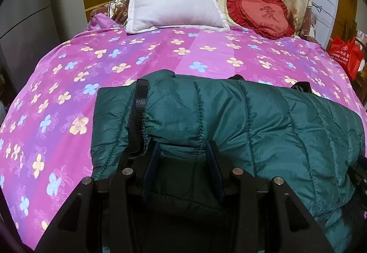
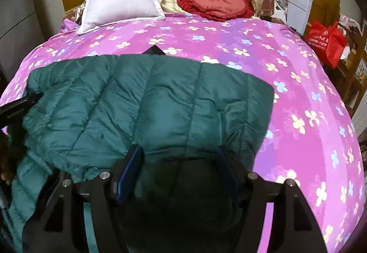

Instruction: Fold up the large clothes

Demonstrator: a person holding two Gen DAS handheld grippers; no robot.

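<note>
Teal quilted puffer jacket lies folded across the near half of the pink flowered bedsheet. Left gripper pinches its gathered near hem, probably pinning the fold. Right gripper straddles the near edge with jaws parted, seemingly unclamped. Bare sheet stretches rightward.
</note>
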